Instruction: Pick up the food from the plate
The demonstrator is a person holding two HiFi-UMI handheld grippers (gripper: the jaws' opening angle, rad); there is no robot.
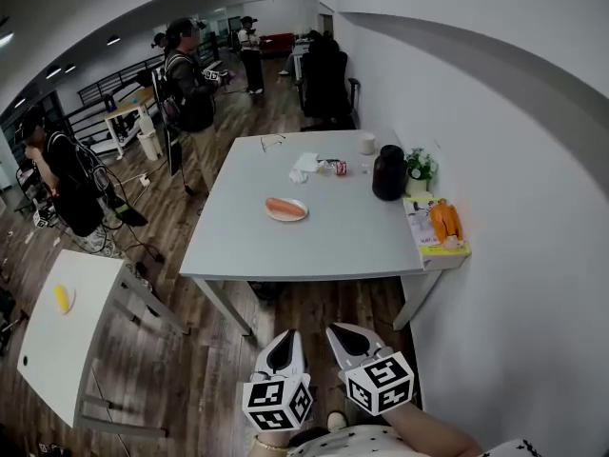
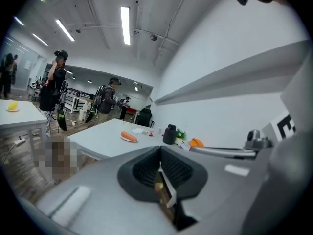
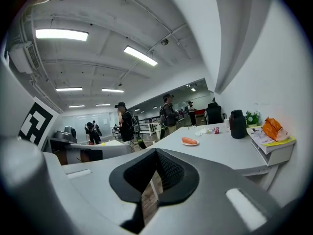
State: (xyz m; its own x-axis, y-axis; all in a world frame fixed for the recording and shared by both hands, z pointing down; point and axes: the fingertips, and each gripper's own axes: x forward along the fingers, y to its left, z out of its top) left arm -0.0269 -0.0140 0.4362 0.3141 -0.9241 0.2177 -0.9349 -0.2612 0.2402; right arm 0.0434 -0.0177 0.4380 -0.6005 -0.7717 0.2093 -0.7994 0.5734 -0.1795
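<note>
An orange-red sausage (image 1: 284, 207) lies on a small white plate (image 1: 272, 215) near the middle of a pale grey table (image 1: 324, 246). The sausage also shows far ahead in the left gripper view (image 2: 129, 136) and the right gripper view (image 3: 189, 141). My left gripper (image 1: 281, 352) and right gripper (image 1: 350, 343) hang side by side low in the head view, well short of the table's near edge and over the wooden floor. The left gripper (image 2: 160, 173) and right gripper (image 3: 155, 173) are both shut with nothing between the pads.
At the table's far right stand a black jug (image 1: 387, 172), a small plant (image 1: 420, 165) and an orange bag (image 1: 444, 222) on a box. A red can (image 1: 341, 168), tissue (image 1: 306, 165) and cup (image 1: 367, 144) sit at the back. People stand to the left. A second white table (image 1: 48, 341) is at lower left.
</note>
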